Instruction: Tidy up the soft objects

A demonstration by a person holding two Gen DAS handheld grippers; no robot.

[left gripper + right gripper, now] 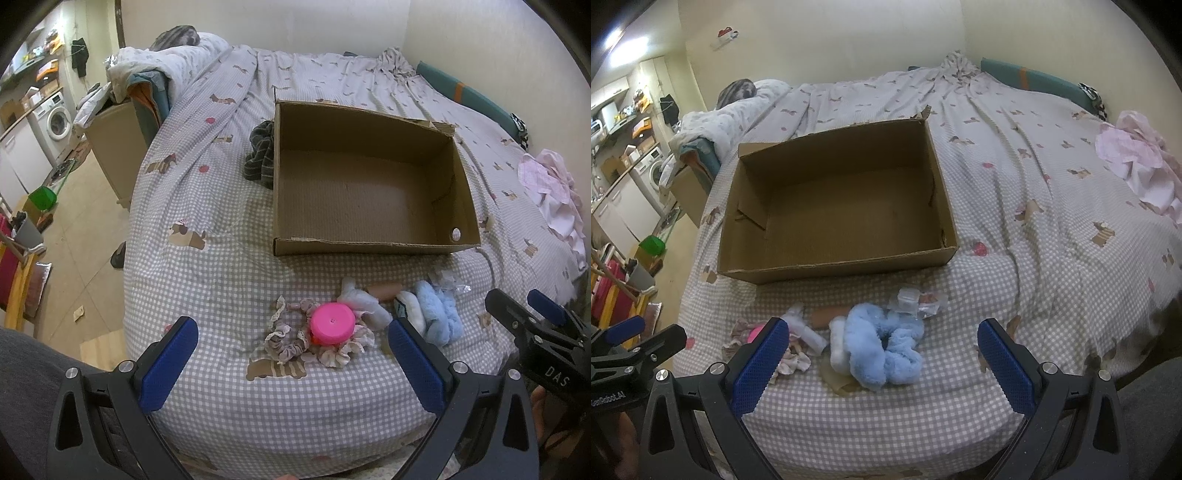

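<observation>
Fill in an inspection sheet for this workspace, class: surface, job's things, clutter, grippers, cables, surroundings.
Surface: bed with checked dog-print cover.
Job's things: empty cardboard box; blue fluffy scrunchie, lace scrunchies, white fluffy piece lying in front of it.
Clutter: pink round lid, dark striped cloth, pink garment.
Grippers: left gripper and right gripper open, holding nothing.
Cables: nothing seen.
Surroundings: washing machine, green container.

Left tool [291, 354] and right tool [882, 354] hover side by side, jaws wide apart.

Black gripper frames, blue textured fingers [170, 363], silver screws, white lettering
</observation>
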